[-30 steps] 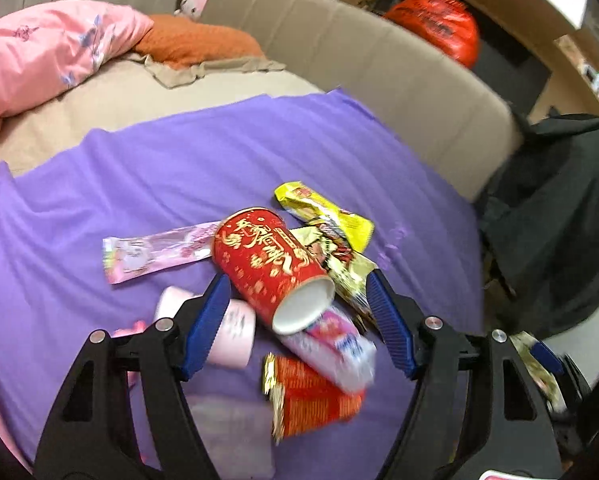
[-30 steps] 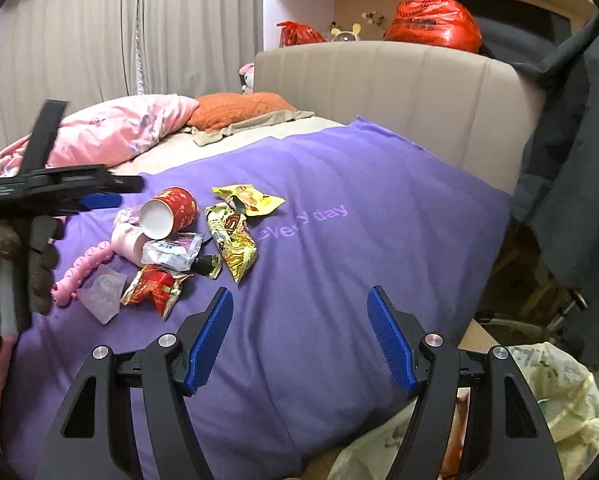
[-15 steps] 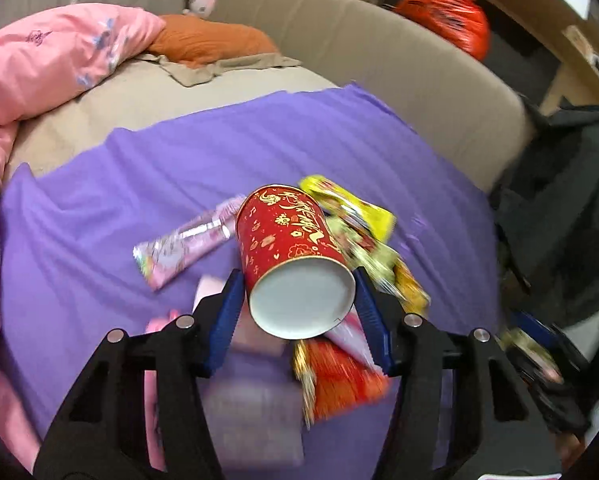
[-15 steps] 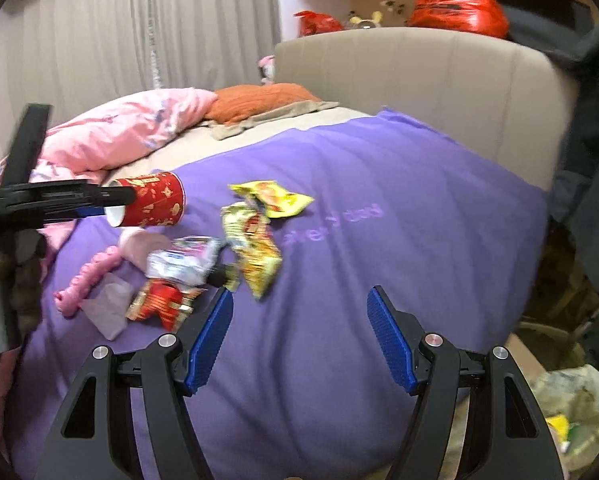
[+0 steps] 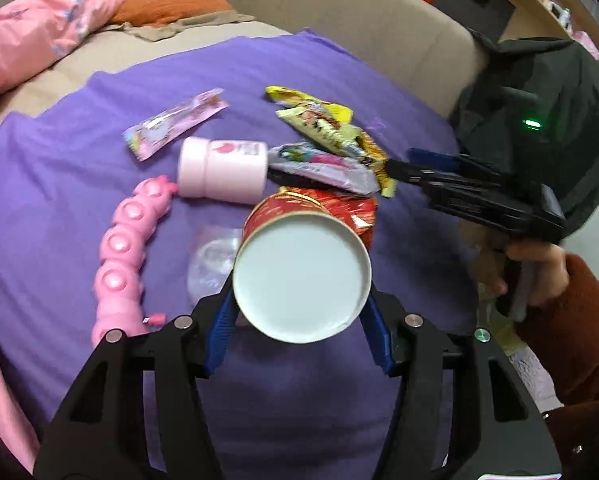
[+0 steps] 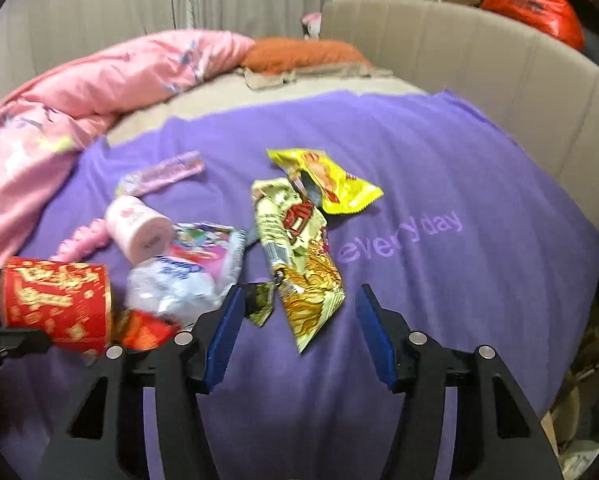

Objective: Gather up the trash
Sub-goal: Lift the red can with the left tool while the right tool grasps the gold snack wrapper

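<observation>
My left gripper [image 5: 299,312] is shut on a red paper cup [image 5: 303,272] with gold print and holds it above the purple blanket [image 5: 259,64], its white base toward the camera. The cup also shows in the right wrist view [image 6: 55,300] at the left edge. My right gripper [image 6: 299,320] is open and empty, its fingers straddling the near end of a gold and cream snack wrapper [image 6: 295,248]. A yellow wrapper [image 6: 323,180], a white and pink wrapper [image 6: 195,268], a red wrapper [image 6: 143,328], a pink jar [image 6: 139,228] and a pink sachet [image 6: 159,174] lie nearby.
A pink bumpy toy [image 5: 127,252] and a clear plastic piece [image 5: 215,260] lie on the blanket. A pink quilt [image 6: 79,92] and orange pillow [image 6: 303,54] sit behind. The beige headboard [image 6: 479,64] runs along the right. A black coat [image 5: 539,100] hangs beyond the bed edge.
My left gripper closed on the red cup and lifted it off the pile toward me. My right gripper moved in from the bed's edge to the wrappers and narrowed its opening.
</observation>
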`<state>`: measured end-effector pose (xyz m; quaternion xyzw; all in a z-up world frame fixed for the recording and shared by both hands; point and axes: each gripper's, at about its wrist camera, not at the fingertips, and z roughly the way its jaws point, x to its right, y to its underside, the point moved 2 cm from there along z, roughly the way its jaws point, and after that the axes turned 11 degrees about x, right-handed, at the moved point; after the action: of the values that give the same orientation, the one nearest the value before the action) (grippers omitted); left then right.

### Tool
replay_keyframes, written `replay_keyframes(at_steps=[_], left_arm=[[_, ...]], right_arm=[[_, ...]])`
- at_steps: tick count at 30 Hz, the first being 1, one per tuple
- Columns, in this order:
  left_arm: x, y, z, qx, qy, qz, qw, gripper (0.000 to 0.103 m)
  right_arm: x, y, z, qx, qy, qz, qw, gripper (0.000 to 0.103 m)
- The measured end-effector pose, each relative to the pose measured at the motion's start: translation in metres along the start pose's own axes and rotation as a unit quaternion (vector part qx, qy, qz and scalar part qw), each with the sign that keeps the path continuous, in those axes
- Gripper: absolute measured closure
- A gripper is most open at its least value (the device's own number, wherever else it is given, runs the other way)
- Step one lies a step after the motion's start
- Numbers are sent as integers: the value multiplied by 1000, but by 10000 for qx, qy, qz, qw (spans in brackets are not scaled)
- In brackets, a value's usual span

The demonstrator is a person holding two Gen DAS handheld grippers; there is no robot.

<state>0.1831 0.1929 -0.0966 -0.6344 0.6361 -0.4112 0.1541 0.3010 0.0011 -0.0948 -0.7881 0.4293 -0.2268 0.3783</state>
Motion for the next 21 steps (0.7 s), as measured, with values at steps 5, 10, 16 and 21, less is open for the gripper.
replay_keyframes(at_steps=[5, 10, 16, 21], left_arm=[[3, -8, -14, 41, 493, 42, 9988, 40], [9, -21, -41, 330, 521, 249, 9978, 40], [-3, -32, -58, 724, 391, 41, 9966, 40], [-13, -37, -52, 1163, 638, -199, 9910, 40]], right_arm=[[-4, -6, 28, -81, 109, -2, 9999, 49], [-12, -14, 58, -426, 72, -62, 9990, 55], [-15, -6, 29, -462, 137, -110, 9988, 72], [-20, 24, -28, -226, 284, 39, 9993, 72]])
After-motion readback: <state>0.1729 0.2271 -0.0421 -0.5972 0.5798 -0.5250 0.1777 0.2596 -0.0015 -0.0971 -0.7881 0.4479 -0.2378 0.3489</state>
